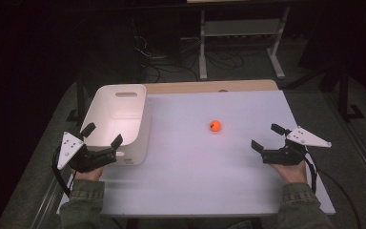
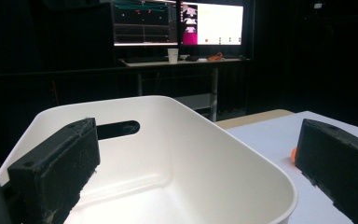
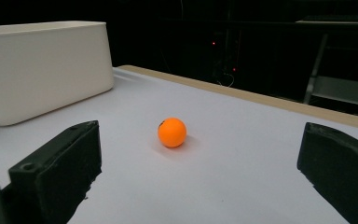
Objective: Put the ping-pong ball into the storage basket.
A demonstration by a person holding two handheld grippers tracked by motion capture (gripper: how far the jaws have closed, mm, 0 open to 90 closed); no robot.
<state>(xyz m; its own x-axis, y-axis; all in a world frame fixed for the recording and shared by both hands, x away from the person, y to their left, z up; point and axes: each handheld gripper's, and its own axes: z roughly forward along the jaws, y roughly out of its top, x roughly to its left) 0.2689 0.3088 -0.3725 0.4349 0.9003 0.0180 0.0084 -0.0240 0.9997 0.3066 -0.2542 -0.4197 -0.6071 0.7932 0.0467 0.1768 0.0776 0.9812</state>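
Resting at centre-right of the high view, the small orange plastic ball (image 1: 215, 125) lies loose on the pale table top (image 1: 195, 171), well apart from the white plastic tub (image 1: 116, 117) at left. Right gripper (image 1: 267, 137) and left gripper (image 1: 102, 136) both stand wide open, holding nothing. Risk: an off-centre closing jaw would likely nudge the ball, rolling it away.

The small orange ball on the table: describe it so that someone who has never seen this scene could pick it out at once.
Start from the pale table top and its largest item, the white plastic bin with a handle slot at the left. To the right of that bin, apart from it and out in the open, lies the small orange ball, ahead of the open right gripper. It is the one round, brightly coloured thing there.
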